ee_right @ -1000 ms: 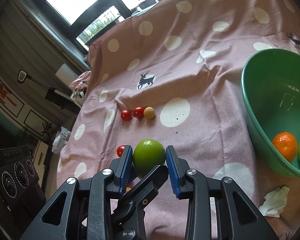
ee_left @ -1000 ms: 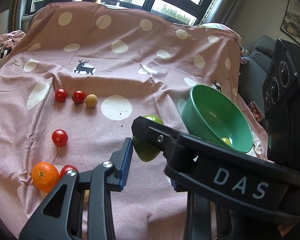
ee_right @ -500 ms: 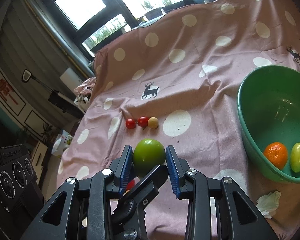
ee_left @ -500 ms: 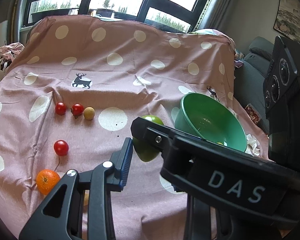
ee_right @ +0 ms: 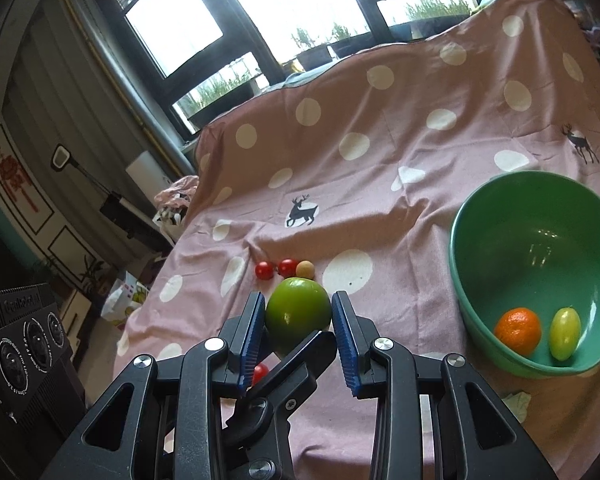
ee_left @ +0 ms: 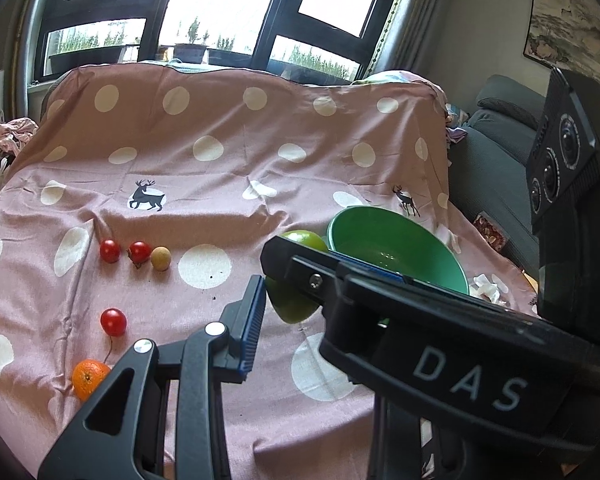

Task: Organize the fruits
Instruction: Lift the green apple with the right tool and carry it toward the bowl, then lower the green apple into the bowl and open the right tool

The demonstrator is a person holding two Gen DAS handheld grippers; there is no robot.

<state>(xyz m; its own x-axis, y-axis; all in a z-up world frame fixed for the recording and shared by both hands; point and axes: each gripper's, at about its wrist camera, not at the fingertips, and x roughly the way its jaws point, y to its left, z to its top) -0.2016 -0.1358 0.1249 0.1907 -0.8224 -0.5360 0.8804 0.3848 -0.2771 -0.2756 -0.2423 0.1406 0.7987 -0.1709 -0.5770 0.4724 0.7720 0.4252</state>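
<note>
So far only an orange [ee_right: 517, 329] and a yellow-green tomato [ee_right: 565, 333] sit in the green bowl [ee_right: 500, 216], the right claw [ee_right: 298, 322] pinches a green apple [ee_right: 298, 312] left of the bowl, the left claw [ee_left: 288, 300] looks nearly closed and empty, and five small fruits wait further left.

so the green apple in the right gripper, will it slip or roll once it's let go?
The green apple looks smooth and glossy, pinched only at its sides by the right gripper, so it could slip if jolted. Being round, it would probably roll on the wrinkled cloth. Dropped into the green bowl, it would likely settle low beside the orange.
</note>
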